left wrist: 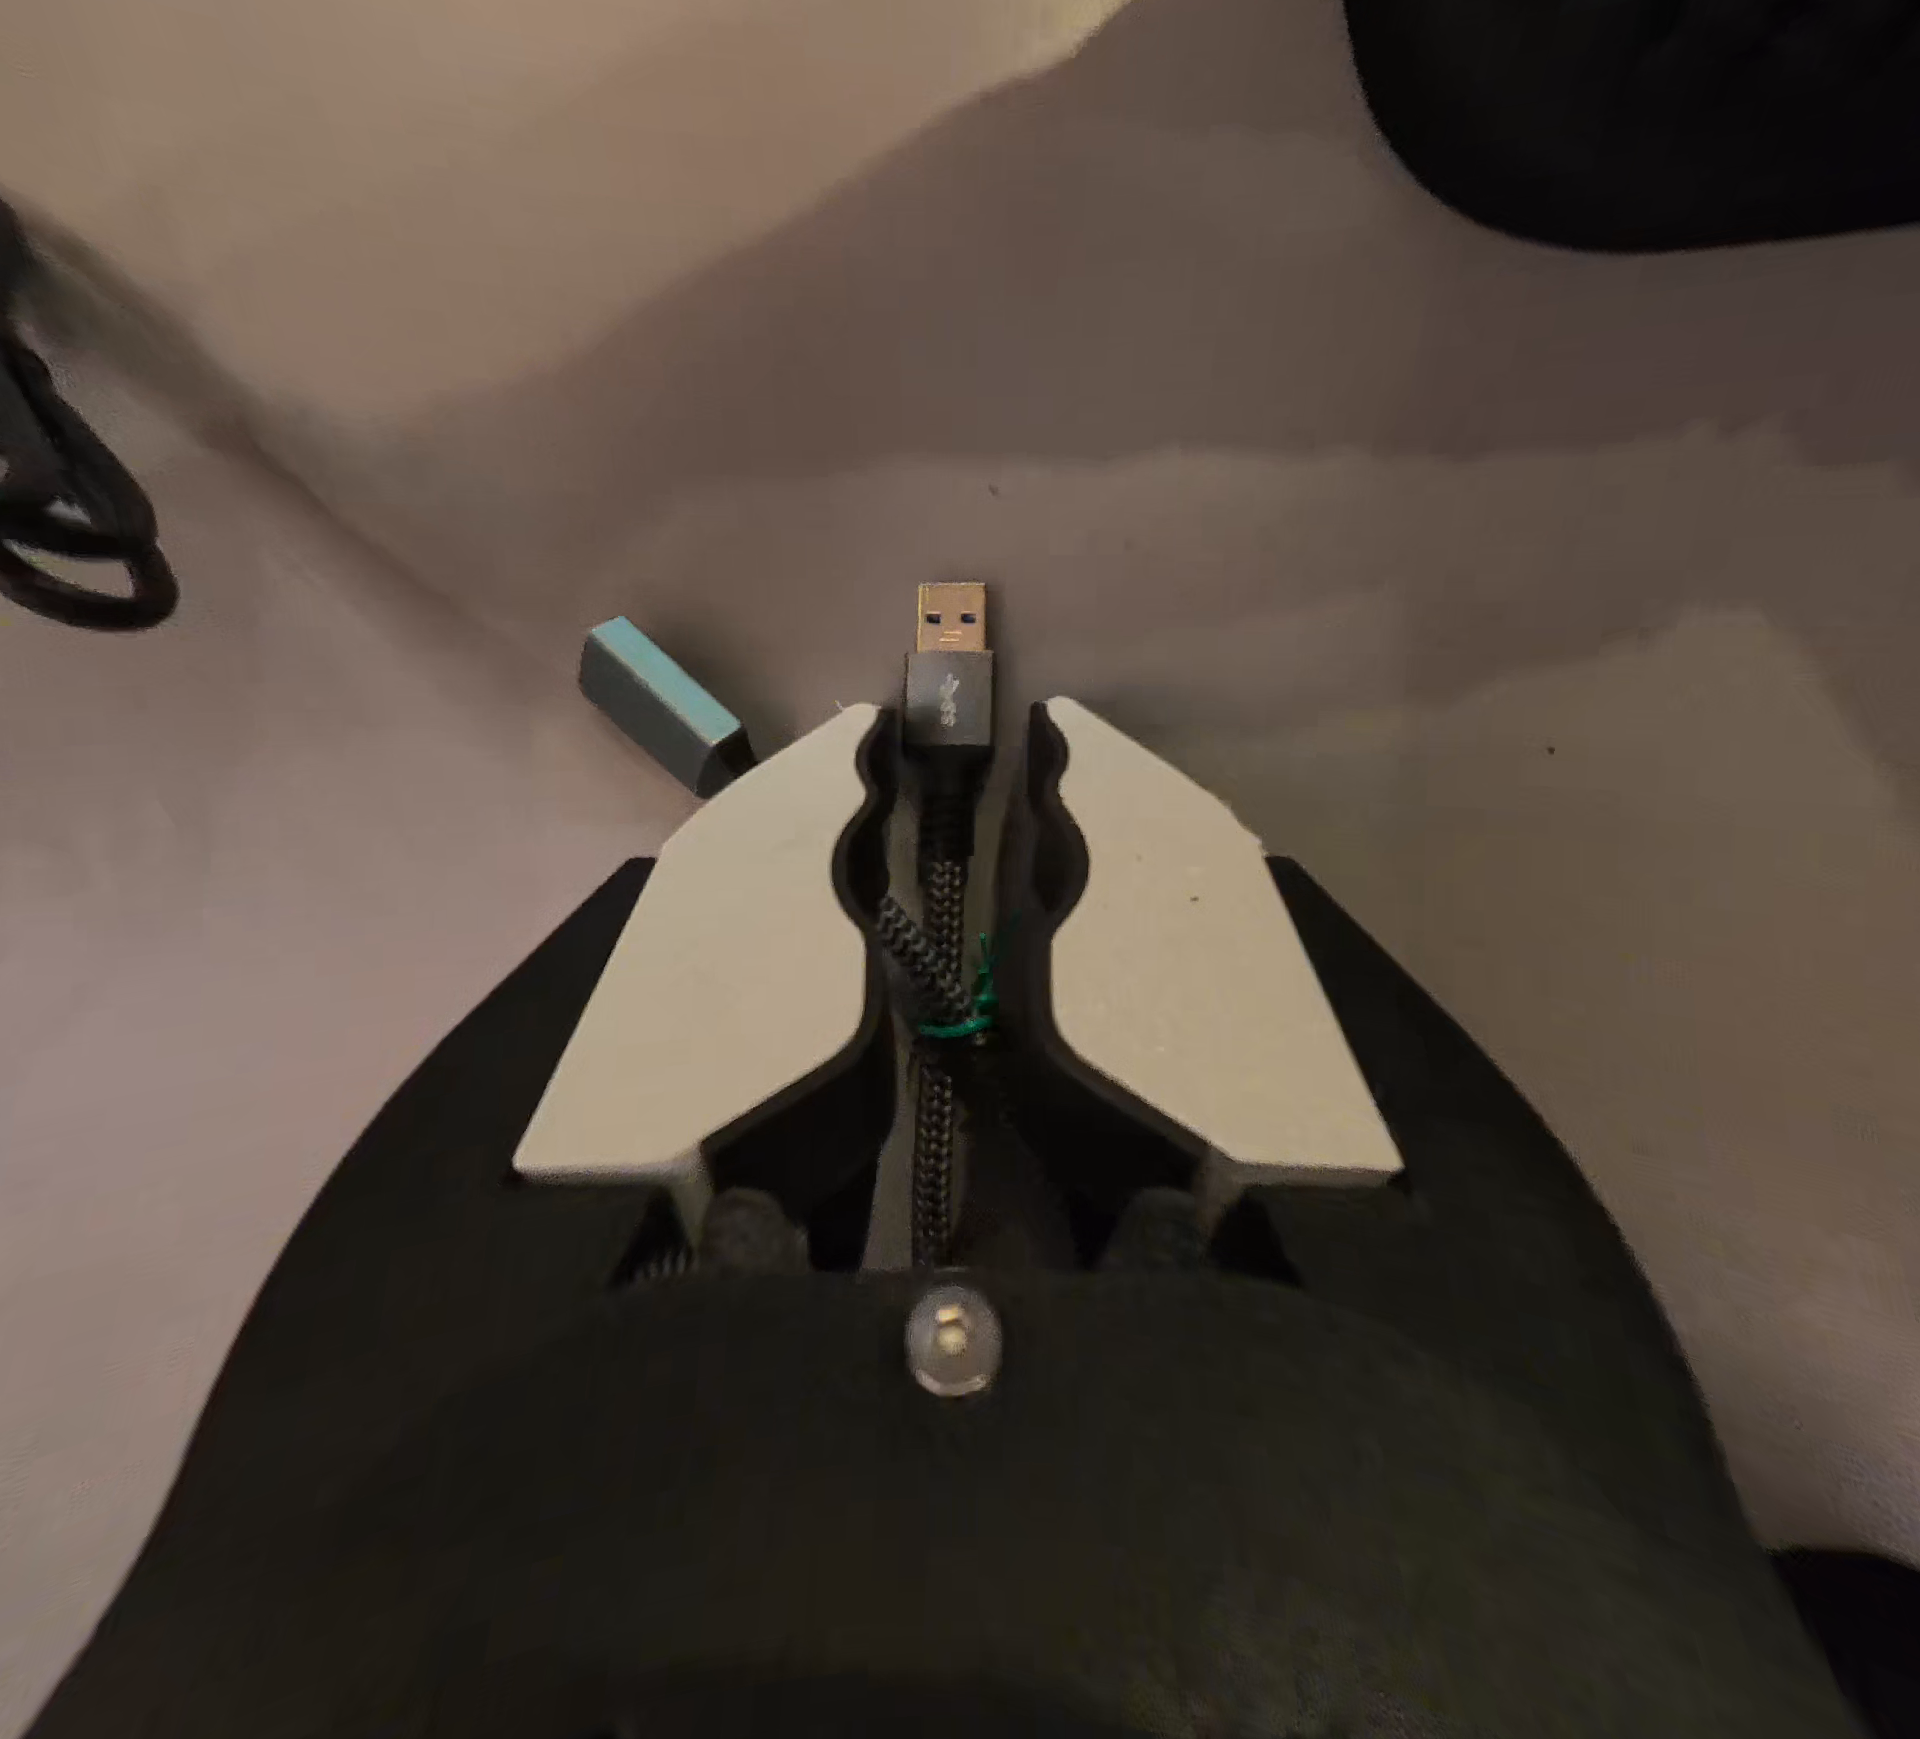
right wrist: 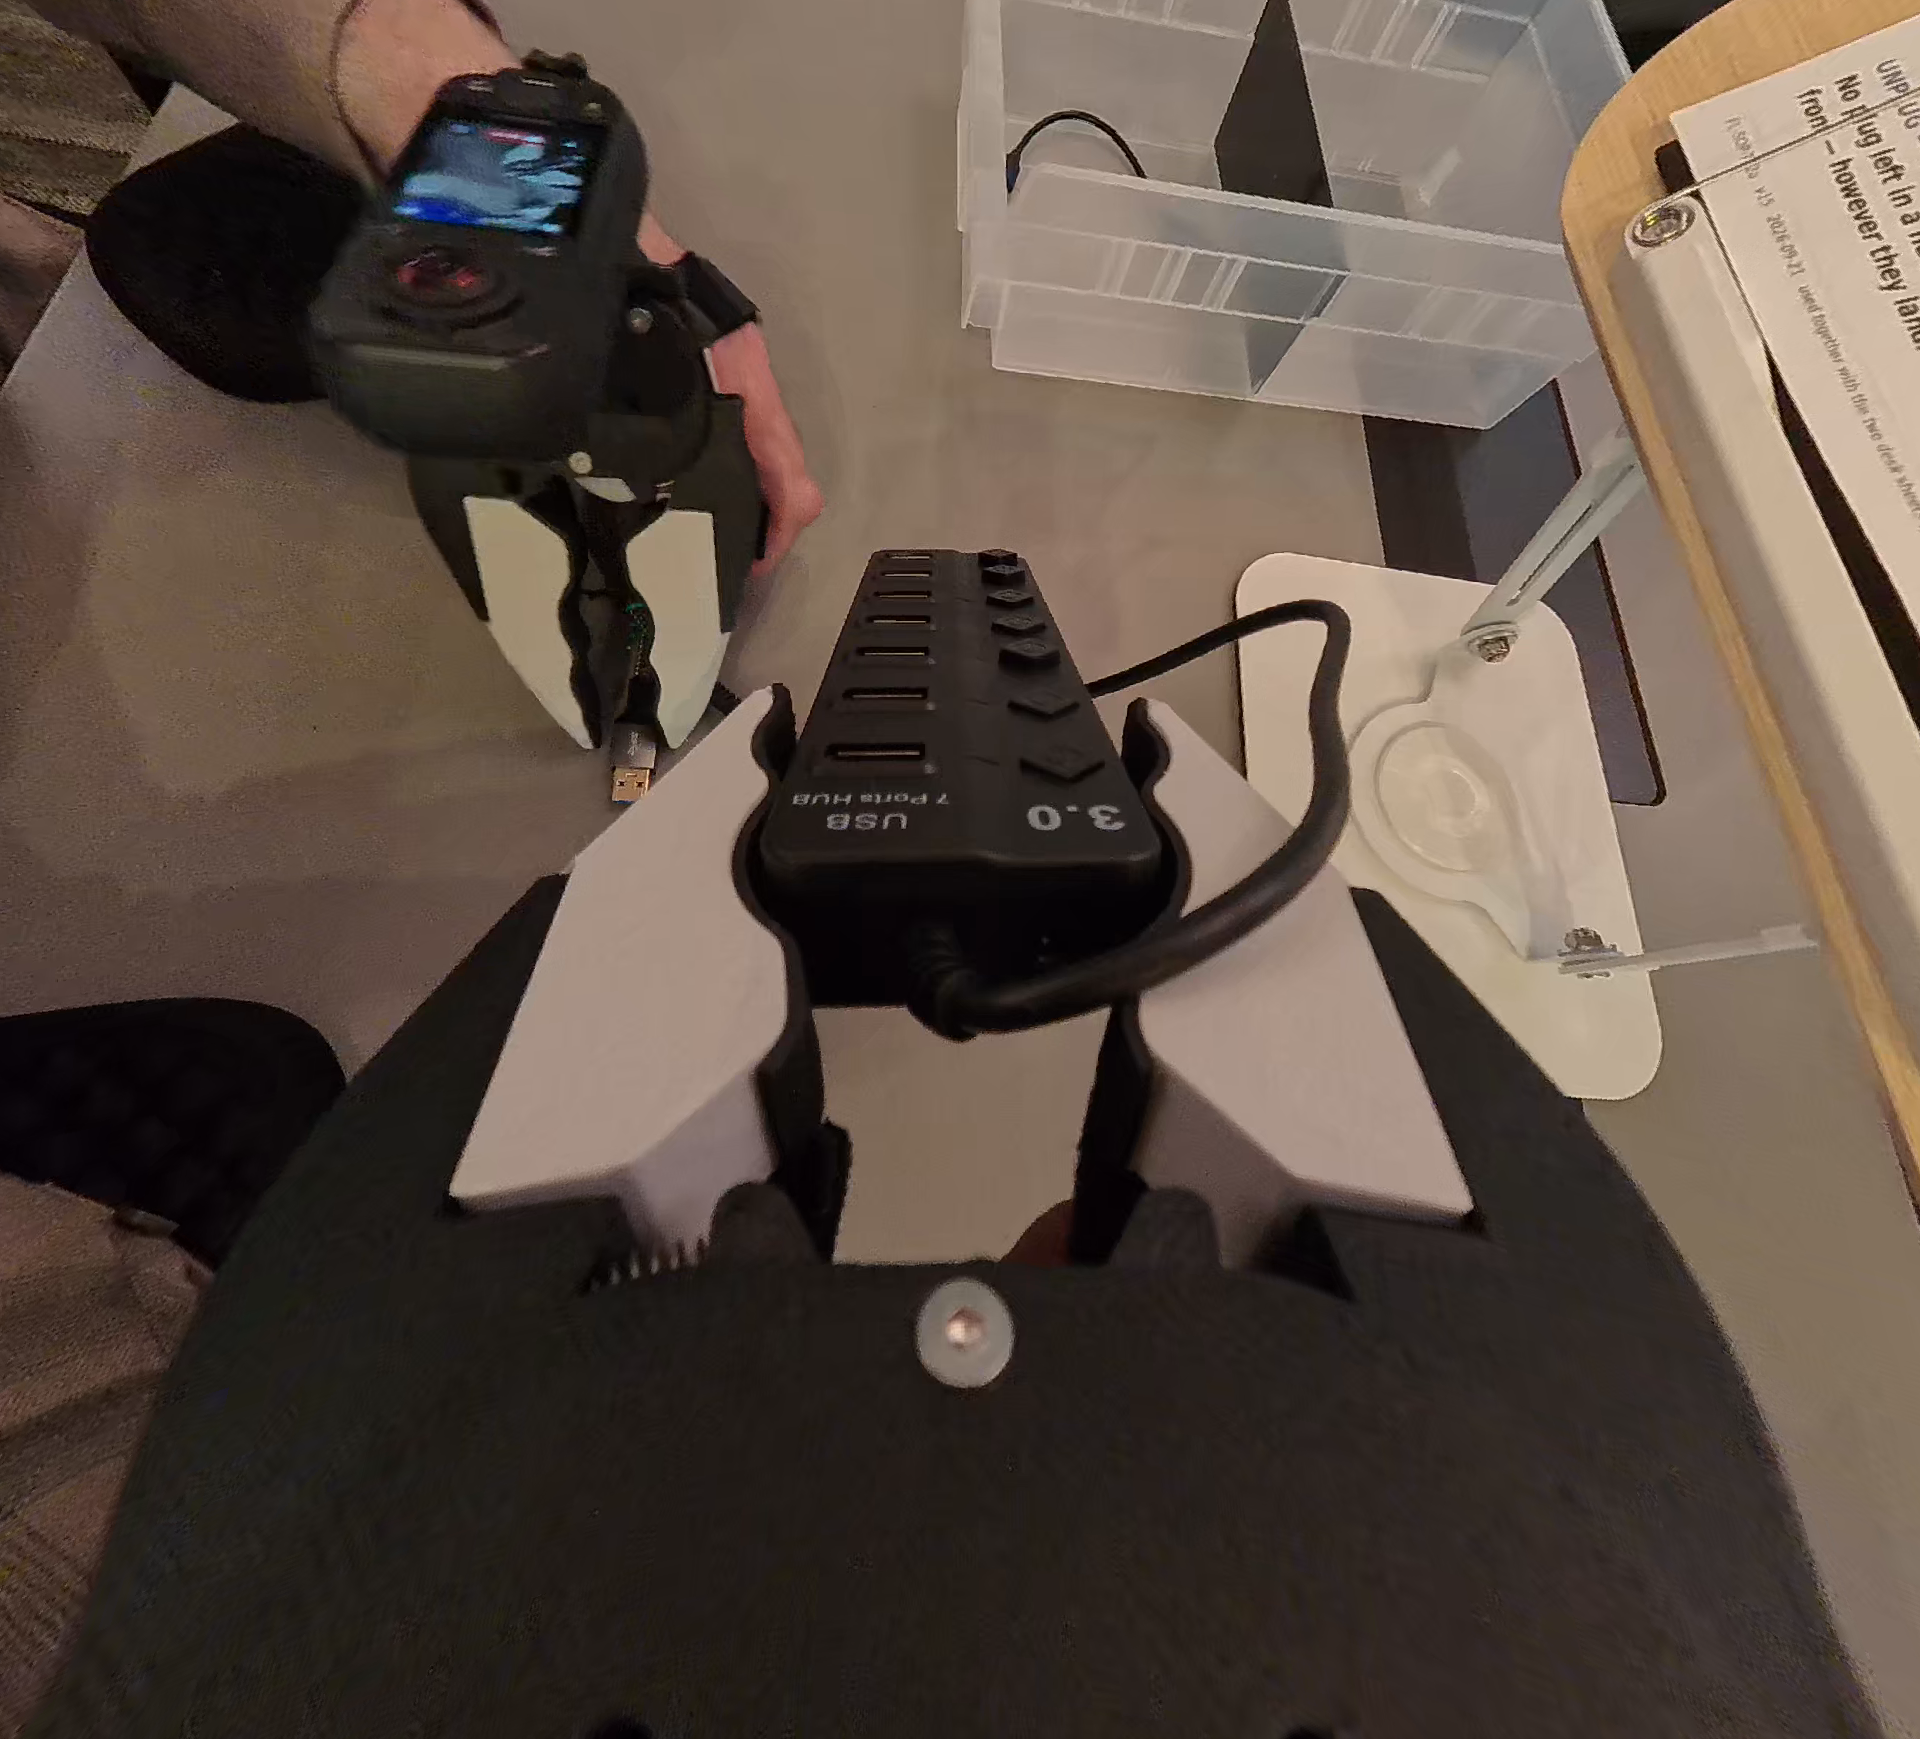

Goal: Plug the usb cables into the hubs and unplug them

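Both grippers loaded: left gripper clamps braided grey USB cable behind its stiff plug, probably unslipped; right gripper clenches rigid black seven-port hub mid-table.

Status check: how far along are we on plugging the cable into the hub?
Done: both grasps look set. The right gripper clamps the black hub, and the left gripper holds the braided USB cable with its plug sticking out past the jaws. In hand: bringing the plug to the hub; it points at the table, beside the hub. Left: inserting it, since every visible port looks empty, then unplugging.
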`<state>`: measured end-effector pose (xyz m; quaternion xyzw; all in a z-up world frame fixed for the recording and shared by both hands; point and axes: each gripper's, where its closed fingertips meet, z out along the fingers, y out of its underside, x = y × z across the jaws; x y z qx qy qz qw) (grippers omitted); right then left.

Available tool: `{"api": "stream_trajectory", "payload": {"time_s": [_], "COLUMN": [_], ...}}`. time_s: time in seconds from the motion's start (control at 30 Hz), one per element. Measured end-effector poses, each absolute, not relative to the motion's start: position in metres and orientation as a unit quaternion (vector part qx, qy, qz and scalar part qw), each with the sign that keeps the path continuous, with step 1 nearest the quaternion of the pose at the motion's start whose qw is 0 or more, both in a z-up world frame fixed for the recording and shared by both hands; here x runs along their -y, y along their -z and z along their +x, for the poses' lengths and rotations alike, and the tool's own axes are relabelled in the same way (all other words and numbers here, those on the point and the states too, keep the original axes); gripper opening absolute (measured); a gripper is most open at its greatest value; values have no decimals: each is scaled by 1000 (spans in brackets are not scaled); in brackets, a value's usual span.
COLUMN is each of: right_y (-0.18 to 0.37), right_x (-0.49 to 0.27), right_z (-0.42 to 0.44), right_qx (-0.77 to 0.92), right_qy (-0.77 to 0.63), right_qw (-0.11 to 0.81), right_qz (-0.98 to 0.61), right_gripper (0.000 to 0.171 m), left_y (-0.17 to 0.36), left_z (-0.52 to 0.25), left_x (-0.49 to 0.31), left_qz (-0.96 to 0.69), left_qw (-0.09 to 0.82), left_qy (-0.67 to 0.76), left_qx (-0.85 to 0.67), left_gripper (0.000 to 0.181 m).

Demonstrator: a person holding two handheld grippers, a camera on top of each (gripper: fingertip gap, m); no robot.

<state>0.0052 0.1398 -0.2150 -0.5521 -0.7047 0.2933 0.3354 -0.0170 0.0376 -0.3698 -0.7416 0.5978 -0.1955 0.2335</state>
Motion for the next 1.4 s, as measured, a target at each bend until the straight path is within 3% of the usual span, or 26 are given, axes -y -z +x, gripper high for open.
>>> {"api": "stream_trajectory", "payload": {"time_s": [0.17,0.43,0.83,1.4], "right_y": [214,216,233,258], "right_x": [-140,-139,-132,-121], "right_z": [5,1,-18,-46], "right_qx": [703,707,736,776], "right_qy": [-301,-303,-271,-223], "right_qw": [338,335,295,242], "right_qz": [-549,-545,-546,-538], "right_gripper": [61,61,61,62], "left_y": [369,362,253,226], "left_z": [-20,-37,-94,-68], "left_x": [-39,-44,-63,-102], "left_qz": [-741,-741,-748,-747], "left_qw": [221,254,330,286], "left_qy": [259,217,86,-11], "left_qx": [-578,-583,-569,-600], "left_gripper": [16,16,16,16]}}
